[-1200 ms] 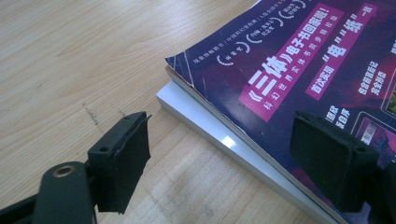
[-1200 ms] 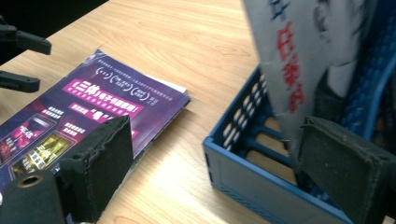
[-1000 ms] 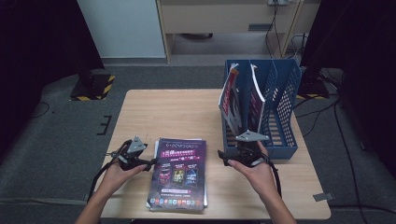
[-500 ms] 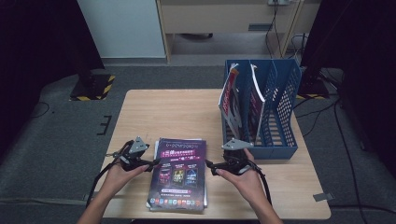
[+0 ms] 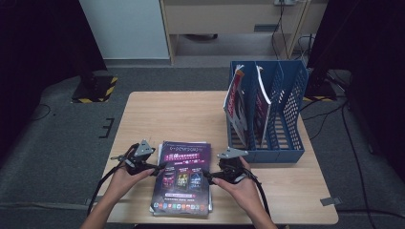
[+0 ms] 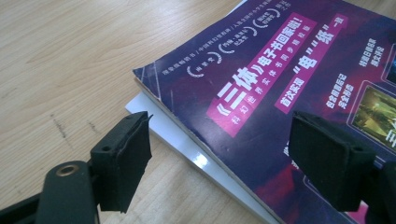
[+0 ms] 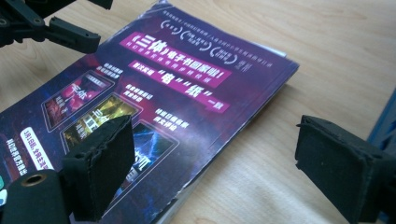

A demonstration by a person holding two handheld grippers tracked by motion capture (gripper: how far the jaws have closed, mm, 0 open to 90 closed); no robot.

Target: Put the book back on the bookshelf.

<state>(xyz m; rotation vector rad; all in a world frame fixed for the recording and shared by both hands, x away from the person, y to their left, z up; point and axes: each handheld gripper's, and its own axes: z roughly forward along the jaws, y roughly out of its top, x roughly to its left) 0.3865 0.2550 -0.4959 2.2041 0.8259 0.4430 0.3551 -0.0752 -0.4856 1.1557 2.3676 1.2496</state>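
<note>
Your right gripper [image 5: 208, 174] has moved from the blue file rack [image 5: 286, 112] to the magazine [image 5: 184, 179], whose right edge lies between its wide fingers. Your left gripper [image 5: 160, 168] stays put, fingers wide astride the left edge.

Your left gripper [image 5: 160, 168] and right gripper [image 5: 206, 174] sit low near the table's front edge, jaws open, pointing inward.

Blue file rack [image 5: 282, 112] blocks table's right; bare wood [image 5: 172, 117] beyond magazine [image 5: 184, 179]

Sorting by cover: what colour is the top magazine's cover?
Dark purple with pink banners, clearest in the right gripper view: magazine.
</note>
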